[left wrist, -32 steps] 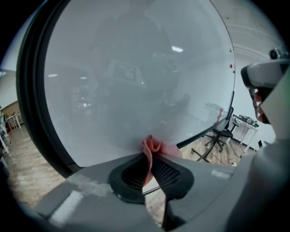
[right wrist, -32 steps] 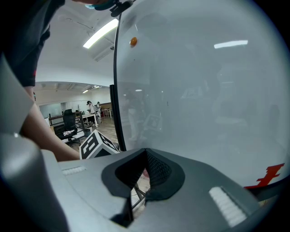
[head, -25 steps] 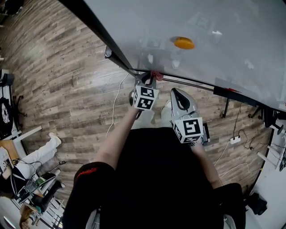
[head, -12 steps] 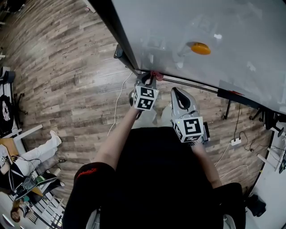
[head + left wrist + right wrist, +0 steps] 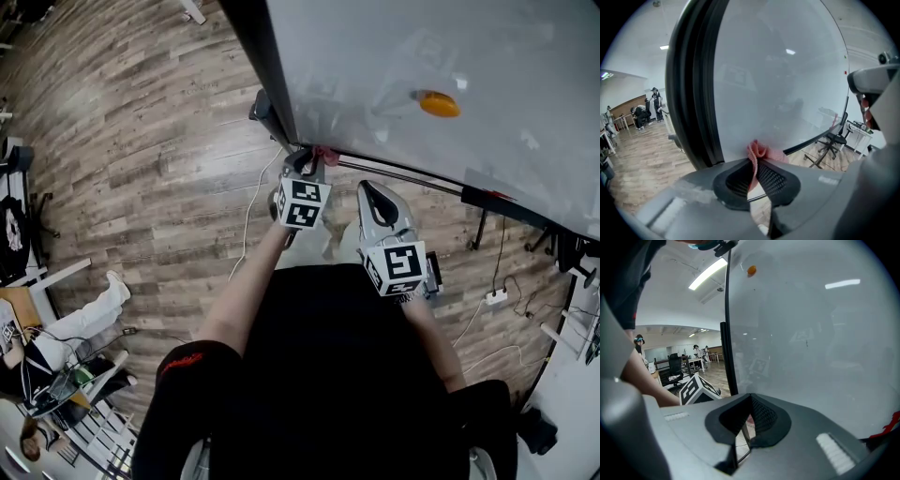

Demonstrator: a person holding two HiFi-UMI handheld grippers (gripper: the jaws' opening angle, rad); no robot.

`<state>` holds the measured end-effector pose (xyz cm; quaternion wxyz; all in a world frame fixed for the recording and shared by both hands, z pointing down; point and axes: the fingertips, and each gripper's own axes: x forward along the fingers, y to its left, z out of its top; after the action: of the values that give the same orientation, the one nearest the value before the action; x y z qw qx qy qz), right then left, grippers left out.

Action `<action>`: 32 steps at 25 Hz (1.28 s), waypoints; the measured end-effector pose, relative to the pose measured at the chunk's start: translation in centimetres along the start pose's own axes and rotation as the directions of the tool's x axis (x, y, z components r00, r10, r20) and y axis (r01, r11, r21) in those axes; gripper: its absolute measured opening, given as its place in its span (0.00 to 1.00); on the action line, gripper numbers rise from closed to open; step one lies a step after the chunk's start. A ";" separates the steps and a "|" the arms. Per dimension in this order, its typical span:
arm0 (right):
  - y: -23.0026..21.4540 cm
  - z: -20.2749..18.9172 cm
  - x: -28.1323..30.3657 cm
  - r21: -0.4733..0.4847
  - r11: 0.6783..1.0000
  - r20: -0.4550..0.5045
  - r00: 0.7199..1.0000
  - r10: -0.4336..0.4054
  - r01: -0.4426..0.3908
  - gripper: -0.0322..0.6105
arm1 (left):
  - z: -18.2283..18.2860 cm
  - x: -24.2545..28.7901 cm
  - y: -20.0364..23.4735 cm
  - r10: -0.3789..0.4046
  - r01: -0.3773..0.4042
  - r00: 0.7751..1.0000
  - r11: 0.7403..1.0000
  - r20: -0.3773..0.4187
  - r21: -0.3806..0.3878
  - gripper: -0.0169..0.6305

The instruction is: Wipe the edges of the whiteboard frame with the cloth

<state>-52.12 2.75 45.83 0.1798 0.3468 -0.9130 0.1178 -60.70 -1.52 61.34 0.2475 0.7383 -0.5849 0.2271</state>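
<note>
The whiteboard (image 5: 450,56) fills the top right of the head view, with its black frame (image 5: 267,70) running down to a bottom-left corner. My left gripper (image 5: 307,161) is shut on a pink cloth (image 5: 325,156) and holds it against that corner. In the left gripper view the pink cloth (image 5: 758,152) bunches out between the jaws, touching the board beside the black frame (image 5: 691,89). My right gripper (image 5: 375,197) hangs just right of the left one, below the bottom frame edge, jaws together with nothing in them (image 5: 749,420).
An orange magnet (image 5: 439,104) sticks on the board face. The board stand's legs (image 5: 487,220) and a white power strip (image 5: 494,293) with cables lie on the wooden floor at right. People and desks are at the far left (image 5: 37,375).
The head view has shifted, so the board's frame and magnet sit further right in the picture. Both grippers stay at the bottom-left corner, the cloth still pinched.
</note>
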 end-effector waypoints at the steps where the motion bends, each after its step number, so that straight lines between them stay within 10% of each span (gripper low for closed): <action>1: 0.1 0.0 0.0 -0.001 1.000 0.000 1.000 0.002 -0.002 0.05 | -0.1 -0.1 0.1 0.003 -0.003 1.000 1.000 0.000 -0.002 0.07; 32: 1.9 -0.1 1.3 -0.011 0.999 -0.010 0.999 0.048 -0.048 0.05 | -0.8 -1.6 4.5 0.093 -0.093 0.996 0.994 -0.001 -0.055 0.07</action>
<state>-54.28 3.38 46.26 0.1831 0.3232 -0.9208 0.1187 -65.47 -0.68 61.40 0.2564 0.7035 -0.6247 0.2215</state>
